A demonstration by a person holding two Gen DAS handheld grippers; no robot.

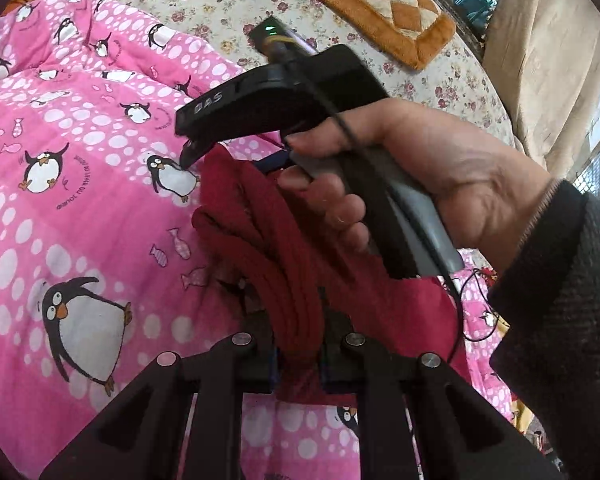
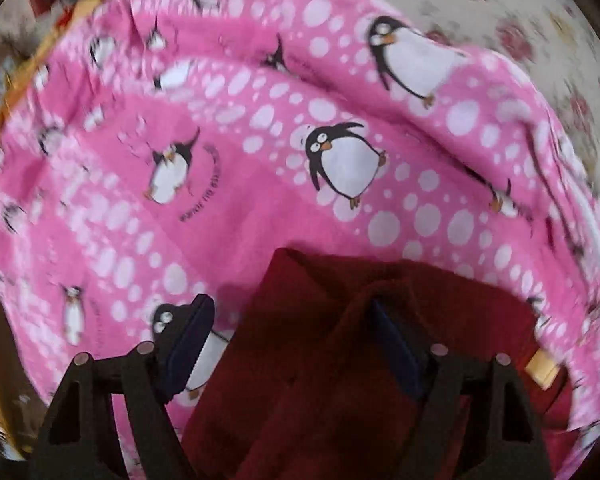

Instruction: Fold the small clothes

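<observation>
A dark red knitted garment (image 1: 260,216) lies bunched on a pink penguin-print quilt (image 1: 80,200). My left gripper (image 1: 300,344) is shut on a thick fold of the red garment. In the left wrist view a hand holds my right gripper (image 1: 192,152) just beyond, its tips at the garment's far edge. In the right wrist view my right gripper (image 2: 296,340) is open, its jaws wide apart. The red garment (image 2: 320,360) lies between and under them. One blue pad (image 2: 188,340) is over the quilt (image 2: 260,160), and the other pad is partly buried in the cloth.
A floral bedsheet (image 1: 204,4) lies beyond the quilt. An orange and cream checked mat (image 1: 380,4) lies at the far right. A beige curtain (image 1: 548,60) hangs at the right. A tan tag (image 2: 542,368) shows on the red cloth.
</observation>
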